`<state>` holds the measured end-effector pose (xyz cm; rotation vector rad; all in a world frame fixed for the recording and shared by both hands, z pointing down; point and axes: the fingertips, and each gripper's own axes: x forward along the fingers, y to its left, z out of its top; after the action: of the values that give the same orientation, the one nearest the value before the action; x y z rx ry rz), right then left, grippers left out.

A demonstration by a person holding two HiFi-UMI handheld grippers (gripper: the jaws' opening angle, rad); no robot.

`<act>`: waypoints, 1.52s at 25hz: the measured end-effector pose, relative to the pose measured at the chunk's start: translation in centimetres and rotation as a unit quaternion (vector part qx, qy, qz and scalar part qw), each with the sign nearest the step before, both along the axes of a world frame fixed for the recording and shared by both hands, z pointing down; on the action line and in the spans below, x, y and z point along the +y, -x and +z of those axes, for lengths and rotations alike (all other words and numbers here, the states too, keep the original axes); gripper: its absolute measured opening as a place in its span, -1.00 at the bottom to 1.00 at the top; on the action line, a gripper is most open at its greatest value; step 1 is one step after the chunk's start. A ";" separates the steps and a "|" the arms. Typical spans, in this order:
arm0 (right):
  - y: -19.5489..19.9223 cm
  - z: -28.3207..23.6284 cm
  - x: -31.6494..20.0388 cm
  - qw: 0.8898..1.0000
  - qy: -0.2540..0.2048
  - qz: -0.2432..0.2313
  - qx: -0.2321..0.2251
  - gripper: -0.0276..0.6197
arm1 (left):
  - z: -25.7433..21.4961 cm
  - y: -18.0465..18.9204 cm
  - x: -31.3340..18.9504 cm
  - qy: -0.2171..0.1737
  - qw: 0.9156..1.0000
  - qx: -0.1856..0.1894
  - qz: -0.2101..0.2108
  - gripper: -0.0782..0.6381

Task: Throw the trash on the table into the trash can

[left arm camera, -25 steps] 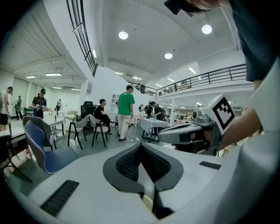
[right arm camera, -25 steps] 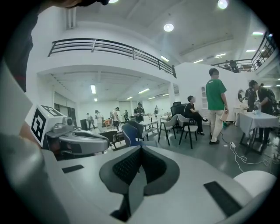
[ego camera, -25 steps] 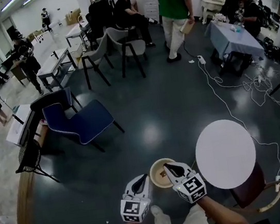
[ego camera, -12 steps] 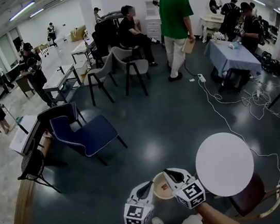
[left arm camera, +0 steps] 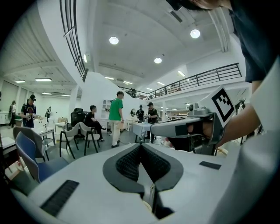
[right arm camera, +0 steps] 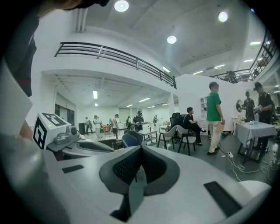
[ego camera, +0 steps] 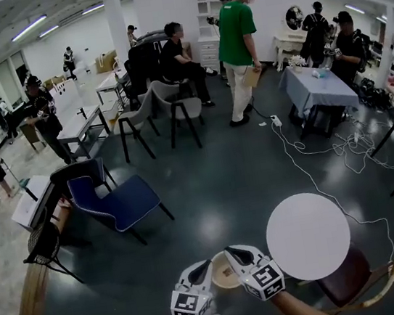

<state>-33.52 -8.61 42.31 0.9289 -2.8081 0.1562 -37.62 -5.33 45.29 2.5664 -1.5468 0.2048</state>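
Both claws are held side by side low in front of the person, pointing out across the room. The left claw has its jaws pressed together on nothing, and the right claw is the same. Below and between them the trash can stands on the dark floor, just beside the left edge of the round white tabletop. A dark red chair shows past the tabletop's near edge. Ahead the floor lies open, with a blue chair off to the left and a white cable trailing on the right.
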 end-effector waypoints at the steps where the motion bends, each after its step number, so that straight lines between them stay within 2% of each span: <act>1: -0.5 -0.3 0.3 1.000 -0.002 0.001 0.000 -0.86 | -0.3 -0.4 0.2 -0.001 1.000 0.001 0.000 -0.74; 12: -8.8 -3.8 6.0 1.000 -0.022 0.012 -0.005 -0.86 | -3.7 -9.3 6.2 -0.014 1.000 0.010 0.016 -0.74; 17: -12.4 -5.7 9.3 0.999 -0.031 0.018 -0.013 -0.86 | -4.9 -12.8 9.7 -0.023 1.000 0.001 0.021 -0.74; 28: -18.1 -8.2 16.4 0.998 -0.056 0.027 -0.033 -0.86 | -7.2 -17.9 17.2 -0.041 0.999 0.002 0.015 -0.74; 38: -23.3 -9.1 21.1 0.996 -0.073 0.026 -0.044 -0.86 | -8.3 -22.6 21.7 -0.060 0.998 -0.009 0.012 -0.74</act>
<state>-10.25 12.54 33.16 1.0528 -2.9086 -0.0013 -15.05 16.38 36.95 2.6820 -1.5811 0.1441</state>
